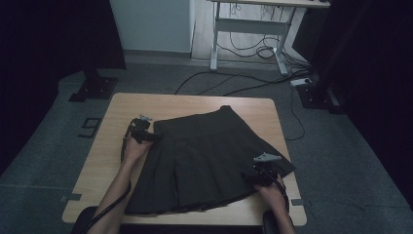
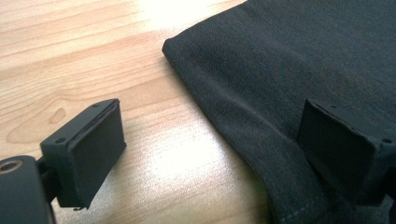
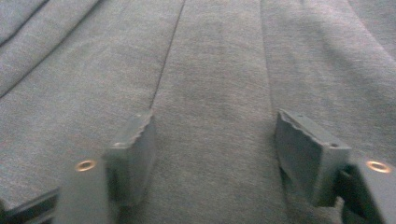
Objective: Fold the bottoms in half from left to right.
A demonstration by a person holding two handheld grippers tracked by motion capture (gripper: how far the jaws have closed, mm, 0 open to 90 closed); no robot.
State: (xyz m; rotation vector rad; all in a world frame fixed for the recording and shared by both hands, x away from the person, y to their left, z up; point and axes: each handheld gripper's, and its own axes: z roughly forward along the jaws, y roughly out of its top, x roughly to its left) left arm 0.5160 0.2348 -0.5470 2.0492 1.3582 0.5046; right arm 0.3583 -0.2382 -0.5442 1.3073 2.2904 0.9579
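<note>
Dark pleated skirt (image 1: 204, 161) spread flat over the middle of the light wooden table (image 1: 122, 105), waistband away from the person, hem toward the near edge, probably laid out for smoothing or folding. Left gripper (image 1: 155, 137) parked at the skirt's upper left corner, jaws spread wide and gripping nothing: in the left gripper view one pad (image 2: 95, 149) over bare wood, the other pad (image 2: 338, 149) over the cloth, the folded side edge of the skirt (image 2: 243, 107) running between them, likely lined up for a pinch on that edge. Right gripper (image 1: 258, 176) resting low on the hem's right side, near the table's front right corner; jaws parted there too, clamped on nothing, pleats (image 3: 215, 79) running straight ahead between the two grey pads (image 3: 135, 149) in the right gripper view, cloth below rather than squeezed. Whether those pads touch the fabric, impossible to tell. Beyond both grippers, grey carpet floor (image 1: 341, 146) around the table, black cables (image 1: 234, 80) trailing over it, a white desk frame (image 1: 248, 29) farther back, dark curtains (image 1: 48, 39) at both sides; dim room overall.
</note>
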